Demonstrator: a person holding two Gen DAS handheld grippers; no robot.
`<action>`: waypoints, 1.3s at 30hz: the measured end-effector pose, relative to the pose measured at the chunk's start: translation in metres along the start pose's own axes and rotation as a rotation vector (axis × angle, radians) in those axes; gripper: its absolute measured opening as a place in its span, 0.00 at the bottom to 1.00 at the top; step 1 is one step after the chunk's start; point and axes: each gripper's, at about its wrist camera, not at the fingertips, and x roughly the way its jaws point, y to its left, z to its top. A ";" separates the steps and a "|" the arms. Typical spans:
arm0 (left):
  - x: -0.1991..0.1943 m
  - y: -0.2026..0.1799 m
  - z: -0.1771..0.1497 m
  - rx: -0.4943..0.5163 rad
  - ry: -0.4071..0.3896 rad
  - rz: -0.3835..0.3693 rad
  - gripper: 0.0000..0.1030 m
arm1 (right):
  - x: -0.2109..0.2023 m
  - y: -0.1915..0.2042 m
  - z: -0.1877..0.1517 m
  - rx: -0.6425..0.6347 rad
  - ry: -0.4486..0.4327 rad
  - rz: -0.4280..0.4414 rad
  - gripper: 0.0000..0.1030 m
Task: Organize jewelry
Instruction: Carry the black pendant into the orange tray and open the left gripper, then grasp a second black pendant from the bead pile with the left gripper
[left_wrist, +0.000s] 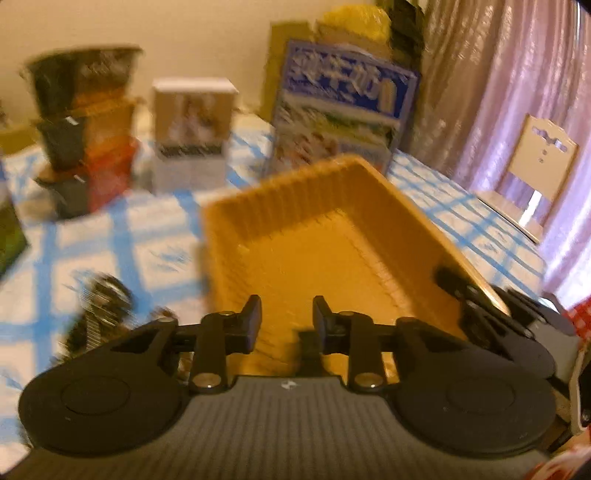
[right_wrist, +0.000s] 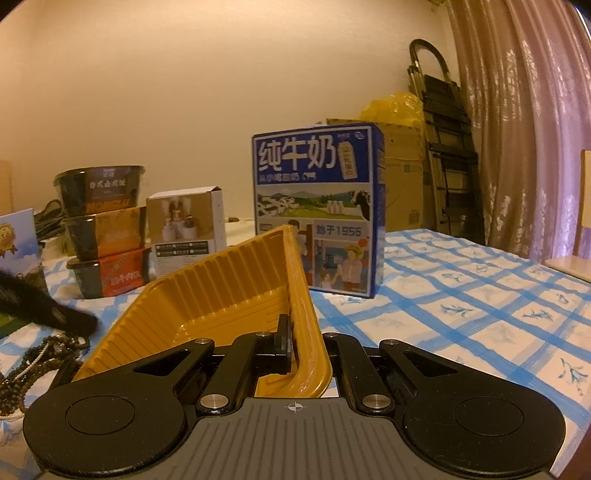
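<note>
A yellow ribbed plastic tray (right_wrist: 207, 291) stands tilted over the blue-checked tablecloth. My right gripper (right_wrist: 306, 343) is shut on the tray's near right rim; one finger is inside the tray, the other outside. In the left wrist view the same tray (left_wrist: 295, 236) fills the middle, and the right gripper shows clamped on its right rim (left_wrist: 461, 291). My left gripper (left_wrist: 286, 317) is open and empty at the tray's near edge. Dark beaded necklaces (right_wrist: 33, 365) lie left of the tray; they show blurred in the left wrist view (left_wrist: 99, 317).
A blue milk carton box (right_wrist: 317, 210) stands behind the tray. A small white box (right_wrist: 184, 229) and three stacked food bowls (right_wrist: 107, 229) stand at the back left. A folded ladder (right_wrist: 450, 147) and curtain (right_wrist: 524, 122) are at the right. A chair (left_wrist: 535, 173) is beyond the table.
</note>
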 end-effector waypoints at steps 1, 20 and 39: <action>-0.005 0.008 0.002 -0.001 -0.012 0.026 0.30 | 0.000 -0.001 0.000 0.001 -0.001 -0.008 0.05; 0.007 0.062 -0.055 -0.041 0.143 0.213 0.37 | -0.002 -0.019 -0.001 0.052 0.018 -0.058 0.05; 0.061 0.080 -0.041 -0.141 0.175 0.225 0.24 | -0.002 -0.018 -0.002 0.052 0.017 -0.057 0.05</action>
